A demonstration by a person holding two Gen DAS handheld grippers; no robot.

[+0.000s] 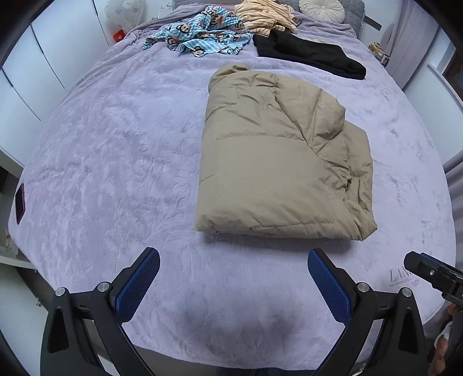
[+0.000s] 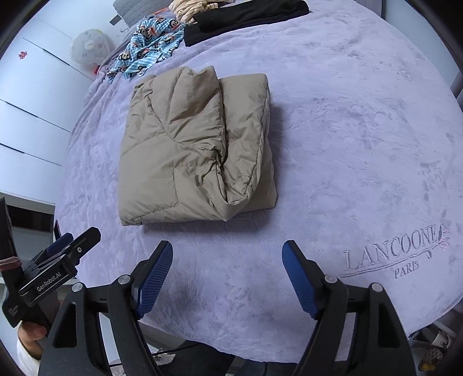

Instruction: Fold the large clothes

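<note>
- The bed (image 1: 115,144) carries a lilac plush blanket (image 2: 347,115) stitched with "LANCOONE PARIS" near its foot.
- The tan puffer jacket (image 1: 275,162) lies folded into a thick block mid-bed — a sleeve doubled over its top.
- At the head end sit a black garment (image 1: 312,55), a blue monkey-print cloth (image 1: 199,37) and a cream striped heap (image 1: 266,16).
- The left gripper (image 1: 233,266) hovers short of the jacket, fingers spread, holding nothing.
- The right gripper (image 2: 227,257) hovers likewise — spread wide, clear of the jacket.
</note>
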